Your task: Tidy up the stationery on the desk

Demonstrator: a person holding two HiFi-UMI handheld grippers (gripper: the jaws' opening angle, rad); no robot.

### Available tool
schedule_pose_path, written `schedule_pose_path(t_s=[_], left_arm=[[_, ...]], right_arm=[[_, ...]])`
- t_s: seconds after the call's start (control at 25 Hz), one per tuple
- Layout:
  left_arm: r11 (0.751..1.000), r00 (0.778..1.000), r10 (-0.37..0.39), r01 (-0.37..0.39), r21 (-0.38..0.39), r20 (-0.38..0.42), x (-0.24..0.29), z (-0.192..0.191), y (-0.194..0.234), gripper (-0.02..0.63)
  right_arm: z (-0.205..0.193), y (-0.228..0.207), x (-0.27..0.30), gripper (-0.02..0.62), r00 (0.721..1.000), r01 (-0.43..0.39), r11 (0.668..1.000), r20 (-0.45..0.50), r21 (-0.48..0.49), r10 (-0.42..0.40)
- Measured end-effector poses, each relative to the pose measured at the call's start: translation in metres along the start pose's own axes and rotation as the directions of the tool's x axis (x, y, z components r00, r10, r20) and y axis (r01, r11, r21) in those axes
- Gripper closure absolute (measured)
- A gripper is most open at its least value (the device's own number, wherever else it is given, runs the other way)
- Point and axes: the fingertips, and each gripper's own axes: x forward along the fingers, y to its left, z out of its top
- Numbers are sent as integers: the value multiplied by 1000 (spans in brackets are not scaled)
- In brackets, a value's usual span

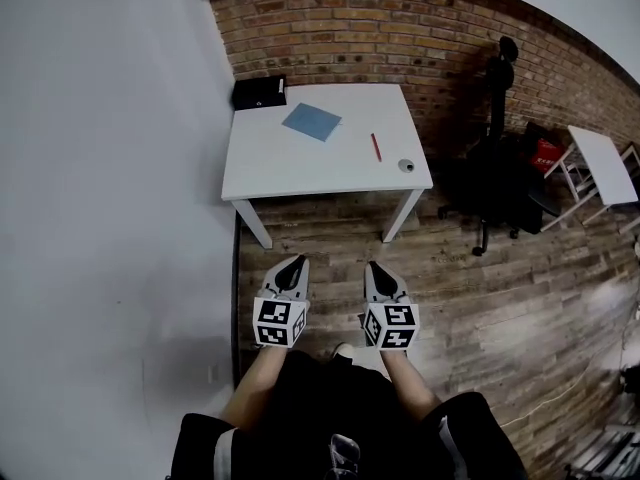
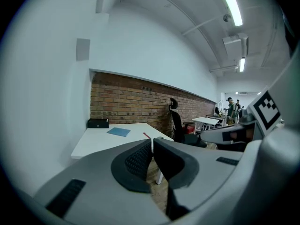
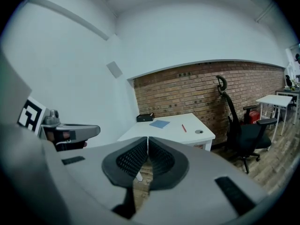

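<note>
A white desk [image 1: 300, 163] stands against the brick wall, some way ahead of me. On it lie a blue notebook [image 1: 312, 121], a red pen [image 1: 376, 147], a small round tape roll [image 1: 405, 165] and a black box [image 1: 259, 92] at the back left corner. My left gripper [image 1: 294, 264] and right gripper [image 1: 373, 267] hang side by side over the wooden floor, short of the desk. Both are shut with nothing between the jaws. The left gripper view shows the desk [image 2: 101, 139], the notebook [image 2: 118, 131] and the pen [image 2: 146, 135]; the right gripper view shows the notebook [image 3: 160, 123], the pen [image 3: 183, 128] and the tape roll [image 3: 199, 131].
A black office chair [image 1: 495, 158] stands to the right of the desk. A second white table [image 1: 603, 163] with a red item beside it is further right. A white wall runs along the left. People stand far off in the left gripper view.
</note>
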Motion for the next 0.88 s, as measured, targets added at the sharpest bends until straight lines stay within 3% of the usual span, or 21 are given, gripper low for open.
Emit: schedule_pose_path(t_s=[0.56,0.88], left_arm=[[999,999,39,-39,-21,-14,45,0,20,581],[1000,1000,9,-9,-15,-26,110,9,66,581]], right_arm=[[3,-22,51,572,999,-45,999,-30,3,45],[21,-21,131,571,998,-53,999,-29,7,53]])
